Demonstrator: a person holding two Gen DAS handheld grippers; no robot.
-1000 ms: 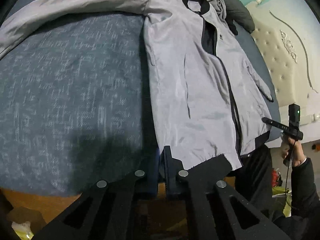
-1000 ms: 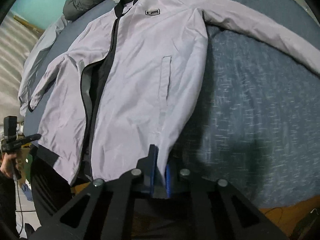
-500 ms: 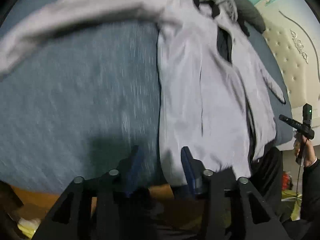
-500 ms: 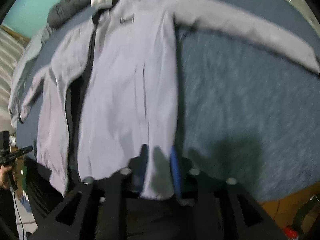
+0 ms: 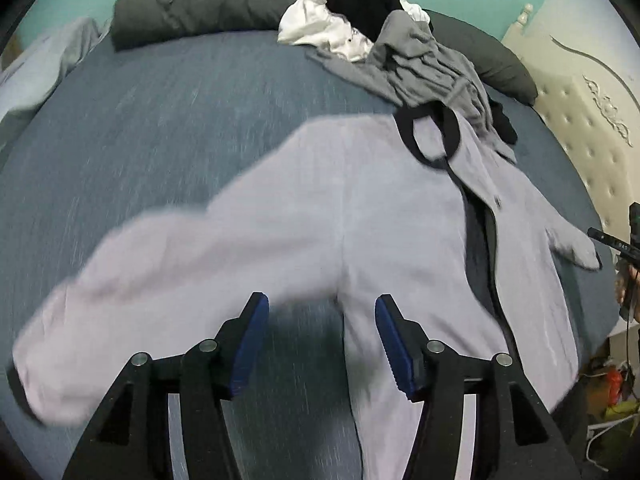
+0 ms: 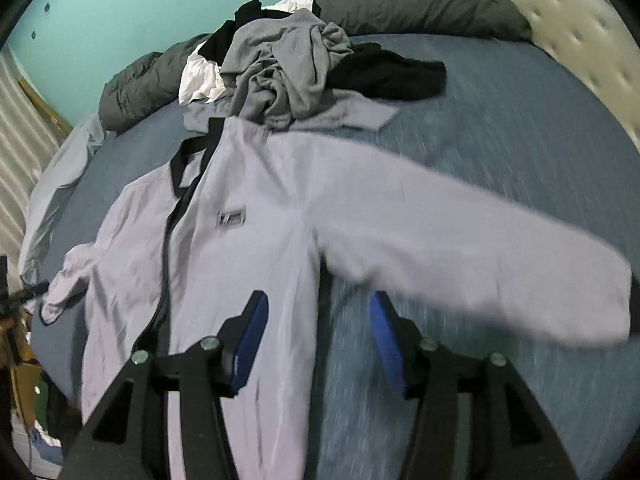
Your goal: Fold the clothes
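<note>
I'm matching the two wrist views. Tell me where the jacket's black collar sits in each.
Left wrist: black collar sits upper right of centre, just below the grey garment pile.
Right wrist: black collar sits upper left of centre.
Shared landmark: the grey garment pile, just beyond the collar.

spread tool [image 6: 318,336] over grey jacket [image 6: 256,248]

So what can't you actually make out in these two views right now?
- Jacket hem: both views, cut off behind the open gripper frames.
- Chest label text: right wrist view, blurred.
- Sleeve cuff detail: left wrist view, motion blur.
- Clothes pile: item count unclear, garments overlap.
</note>
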